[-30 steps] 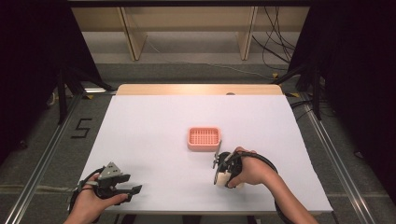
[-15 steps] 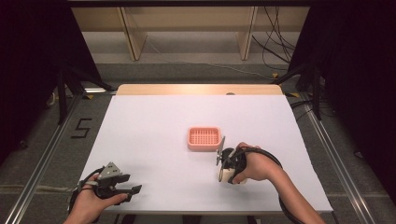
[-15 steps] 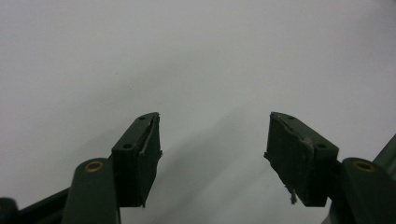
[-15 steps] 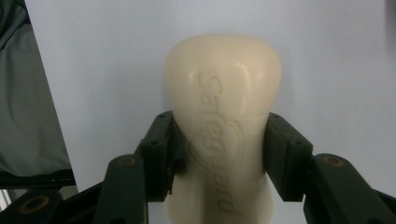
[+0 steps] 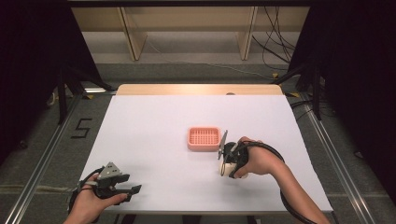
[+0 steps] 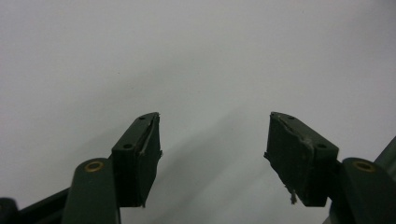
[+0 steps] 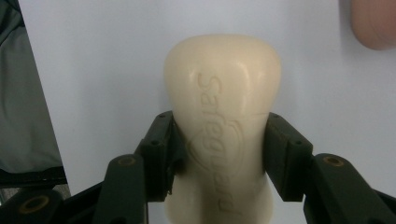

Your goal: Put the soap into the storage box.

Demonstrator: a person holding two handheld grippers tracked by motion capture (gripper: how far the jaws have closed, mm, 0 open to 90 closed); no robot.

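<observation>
soap bar point(image 7: 223, 126) clamped between right gripper point(image 7: 219, 154) jaws

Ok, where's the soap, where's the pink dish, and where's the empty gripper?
soap point(image 7: 224, 98): right gripper view, its stamped face.
pink dish point(image 5: 204, 138): high view, its slotted floor.
left gripper point(image 6: 212, 144): left gripper view, between its open jaws.
</observation>
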